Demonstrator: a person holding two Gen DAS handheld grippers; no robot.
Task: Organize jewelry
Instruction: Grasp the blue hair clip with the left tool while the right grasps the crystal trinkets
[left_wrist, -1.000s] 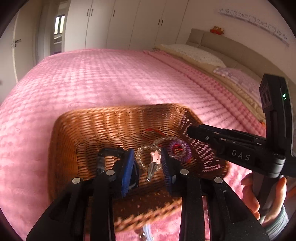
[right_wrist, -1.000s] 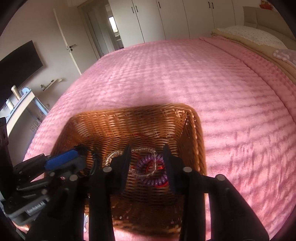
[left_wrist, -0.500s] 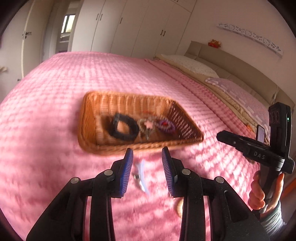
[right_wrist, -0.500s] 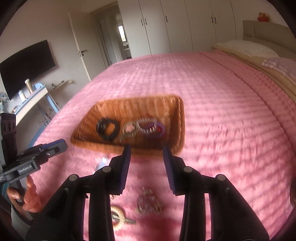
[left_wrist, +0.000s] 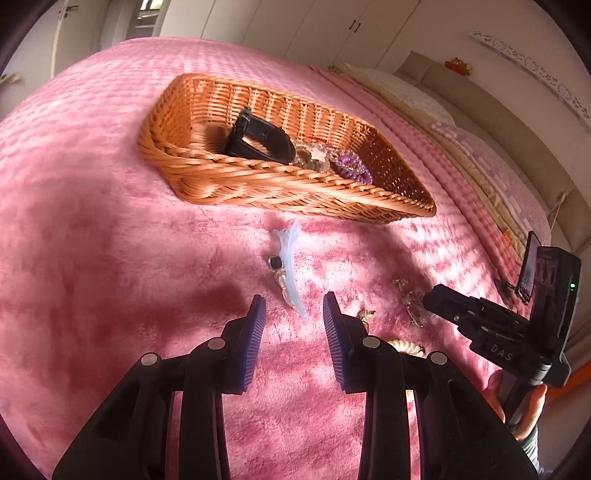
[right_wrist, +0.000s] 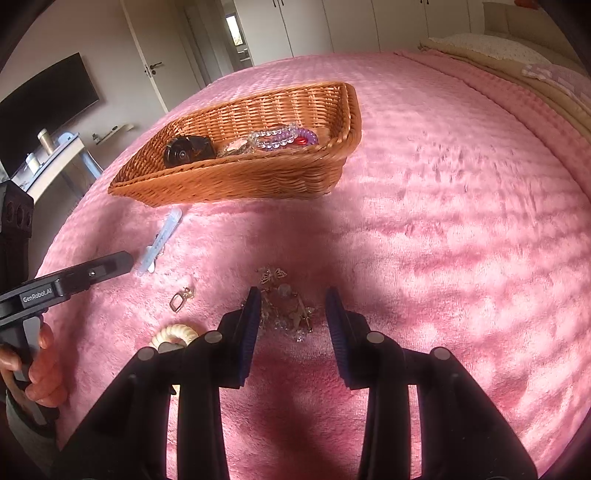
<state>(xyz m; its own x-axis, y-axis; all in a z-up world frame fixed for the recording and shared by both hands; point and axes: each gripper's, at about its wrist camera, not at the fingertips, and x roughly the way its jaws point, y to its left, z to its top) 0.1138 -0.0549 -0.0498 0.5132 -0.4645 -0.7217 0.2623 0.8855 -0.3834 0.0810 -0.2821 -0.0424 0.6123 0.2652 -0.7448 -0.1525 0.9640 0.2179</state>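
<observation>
A wicker basket (left_wrist: 229, 184) (right_wrist: 258, 177) on the pink bed holds a black watch (left_wrist: 258, 138) (right_wrist: 188, 149), a clear bead bracelet (right_wrist: 275, 136) and a purple coil tie (left_wrist: 351, 168). My left gripper (left_wrist: 293, 306) is open and empty, just short of a pale blue hair clip (left_wrist: 291, 266) (right_wrist: 160, 240) with a small earring (left_wrist: 275, 263) beside it. My right gripper (right_wrist: 291, 301) is open, its jaws either side of a tangled gold butterfly piece (right_wrist: 284, 306). A cream ring (right_wrist: 175, 334) and a gold charm (right_wrist: 181, 299) lie to its left.
The pink blanket (right_wrist: 443, 221) covers the whole bed. Pillows (left_wrist: 406, 92) and a headboard lie at the right. A desk with a TV (right_wrist: 44, 99) stands off the bed's left side. Wardrobe doors line the far wall.
Both grippers have pulled back out of the basket and dropped low over the blanket in front of it. Loose jewelry on the bed has come into view.
</observation>
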